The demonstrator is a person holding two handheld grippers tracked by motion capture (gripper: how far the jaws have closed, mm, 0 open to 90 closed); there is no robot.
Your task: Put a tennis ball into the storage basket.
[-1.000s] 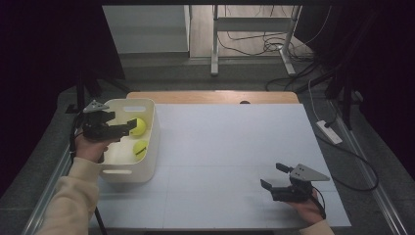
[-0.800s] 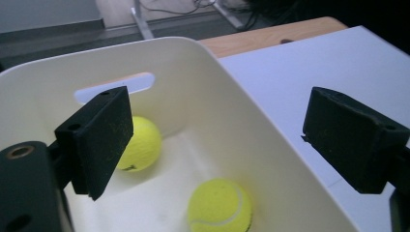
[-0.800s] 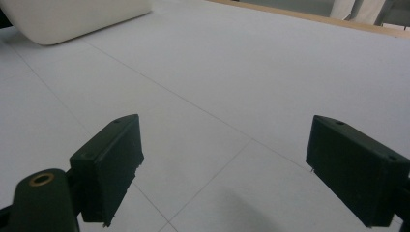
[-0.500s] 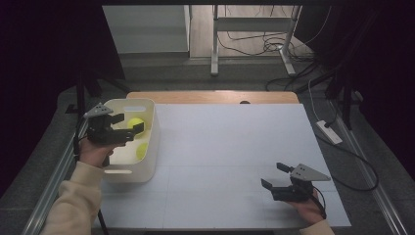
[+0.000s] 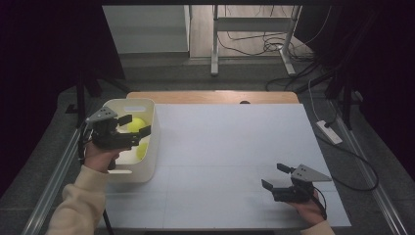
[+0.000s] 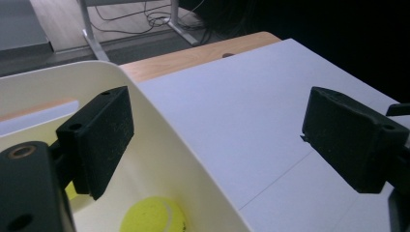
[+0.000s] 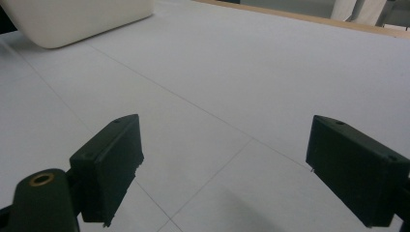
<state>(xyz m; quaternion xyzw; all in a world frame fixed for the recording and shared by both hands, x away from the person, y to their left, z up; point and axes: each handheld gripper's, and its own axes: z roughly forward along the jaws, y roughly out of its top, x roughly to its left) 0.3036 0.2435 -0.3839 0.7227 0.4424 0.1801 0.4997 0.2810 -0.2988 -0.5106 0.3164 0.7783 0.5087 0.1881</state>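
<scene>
High view shows the left gripper (image 5: 136,126) hovering over the cream plastic bin (image 5: 149,142) at the left edge of the white tabletop (image 5: 235,156), its jaws apart with nothing between them. Two yellow-green tennis balls lie inside the bin: one tennis ball (image 5: 136,124) toward the far end, another (image 5: 142,151) nearer, partly hidden by the gripper. Left gripper view looks down past the bin's right wall (image 6: 179,159), with a tennis ball (image 6: 152,216) on the bin floor below the spread pads. At the near right of the tabletop, the right gripper (image 5: 275,176) sits low by the surface, jaws wide apart and empty, well apart from the bin.
</scene>
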